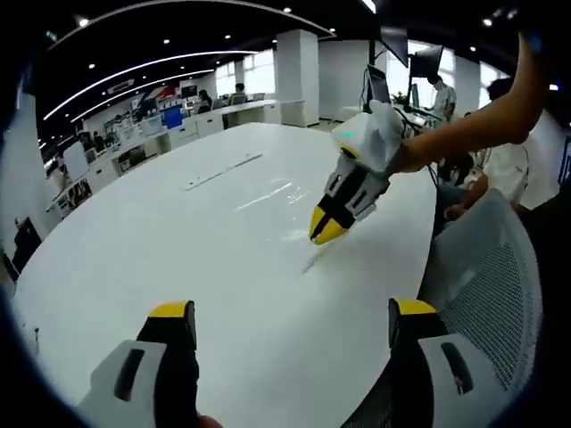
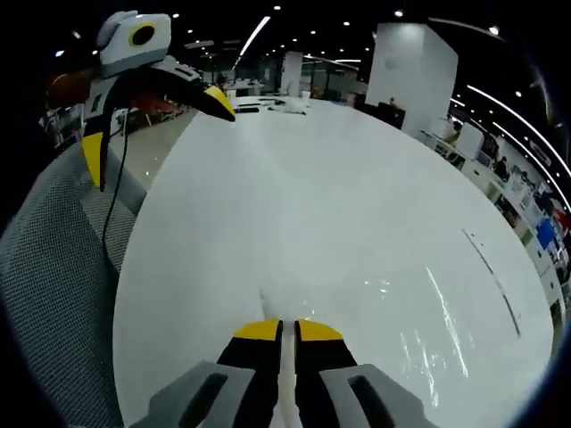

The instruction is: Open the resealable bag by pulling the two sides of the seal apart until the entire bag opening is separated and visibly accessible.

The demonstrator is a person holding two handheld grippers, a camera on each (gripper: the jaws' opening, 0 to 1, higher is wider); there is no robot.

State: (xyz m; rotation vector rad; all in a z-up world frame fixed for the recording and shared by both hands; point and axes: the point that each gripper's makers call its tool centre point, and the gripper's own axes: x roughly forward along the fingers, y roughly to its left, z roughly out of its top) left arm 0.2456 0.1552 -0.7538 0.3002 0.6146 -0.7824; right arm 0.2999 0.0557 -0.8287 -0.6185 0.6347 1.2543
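white oval table in an open office; mesh chair beside it.
my right gripper pinched the clear resealable bag flat on the table; my left gripper hung spread, holding nothing.

The bag is clear plastic, hard to make out against the white table. It lies flat, showing mainly as glossy reflections and a faint edge. One edge is pinched at the yellow tips of the right gripper, where a thin strip of it runs between the closed jaws.
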